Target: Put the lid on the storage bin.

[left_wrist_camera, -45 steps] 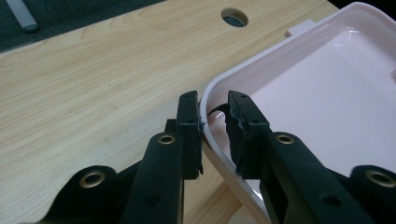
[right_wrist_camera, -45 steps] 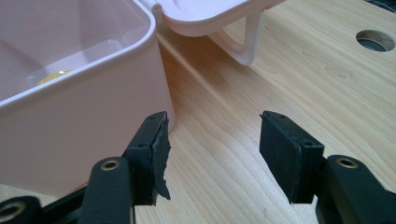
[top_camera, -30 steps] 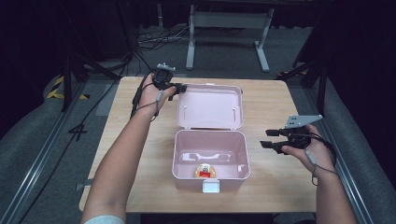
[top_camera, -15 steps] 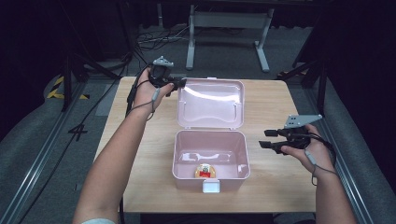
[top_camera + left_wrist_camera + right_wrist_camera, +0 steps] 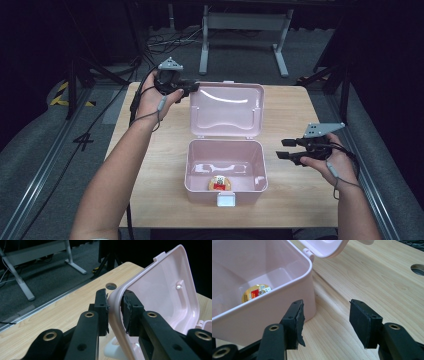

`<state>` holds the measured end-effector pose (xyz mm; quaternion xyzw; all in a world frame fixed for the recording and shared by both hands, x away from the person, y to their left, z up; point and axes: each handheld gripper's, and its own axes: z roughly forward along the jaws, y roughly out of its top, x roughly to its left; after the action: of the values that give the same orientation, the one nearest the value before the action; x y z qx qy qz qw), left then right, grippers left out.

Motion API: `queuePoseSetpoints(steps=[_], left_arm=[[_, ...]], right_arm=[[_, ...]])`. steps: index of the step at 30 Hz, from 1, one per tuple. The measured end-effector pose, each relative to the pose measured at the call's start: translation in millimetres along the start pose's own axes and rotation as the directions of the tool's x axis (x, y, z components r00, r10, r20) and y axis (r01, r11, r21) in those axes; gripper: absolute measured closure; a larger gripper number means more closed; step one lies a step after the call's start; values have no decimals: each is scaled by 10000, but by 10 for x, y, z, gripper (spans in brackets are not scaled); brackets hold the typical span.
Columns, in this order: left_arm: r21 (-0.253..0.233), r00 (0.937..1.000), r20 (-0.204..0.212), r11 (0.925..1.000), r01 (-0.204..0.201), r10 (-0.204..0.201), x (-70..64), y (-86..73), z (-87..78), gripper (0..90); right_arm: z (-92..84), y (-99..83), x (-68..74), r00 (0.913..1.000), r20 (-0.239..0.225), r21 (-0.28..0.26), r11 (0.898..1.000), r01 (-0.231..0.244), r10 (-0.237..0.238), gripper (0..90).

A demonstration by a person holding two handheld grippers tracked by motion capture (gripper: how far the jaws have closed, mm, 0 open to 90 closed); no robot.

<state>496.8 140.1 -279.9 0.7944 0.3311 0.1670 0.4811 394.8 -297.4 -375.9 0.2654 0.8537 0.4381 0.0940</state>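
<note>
Right now I am holding the left gripper (image 5: 192, 88) at the far left corner of the pink lid (image 5: 227, 107), and its jaws are clamped on the lid's rim (the left gripper view shows the pale plastic edge (image 5: 117, 315) squeezed between the two black pads, which have just been easing apart a little while pressing on it). The lid is standing raised off the wooden table (image 5: 150, 190), hinged along the back of the pink box (image 5: 225, 162), which is sitting open near the table's front edge with its white latch (image 5: 226, 200) facing me. A small round yellow and red item (image 5: 218, 183) is lying on the box floor near the front wall. My right gripper (image 5: 283, 149) is hanging just beside the box's right wall, jaws standing apart with nothing between them, over bare wood (image 5: 332, 322).
</note>
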Motion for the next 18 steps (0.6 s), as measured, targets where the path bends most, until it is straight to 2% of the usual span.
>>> queuePoseSetpoints(steps=[7, 12, 18], left_arm=[[-309, 9995, -91, 9991, -303, 300, -109, 0, -113, 754], [-602, 9997, 15, 9979, -228, 229, -216, -14, -241, 738], [-779, 9967, -285, 9939, -782, 762, -372, -26, -354, 728]], right_arm=[[-16, 8, 10, 10000, 3, -54, 10000, 7, -7, 459], [-24, 41, 49, 9999, -55, -68, 9999, 116, -116, 459], [-53, 159, 192, 9978, -383, -370, 9979, 523, -538, 459]])
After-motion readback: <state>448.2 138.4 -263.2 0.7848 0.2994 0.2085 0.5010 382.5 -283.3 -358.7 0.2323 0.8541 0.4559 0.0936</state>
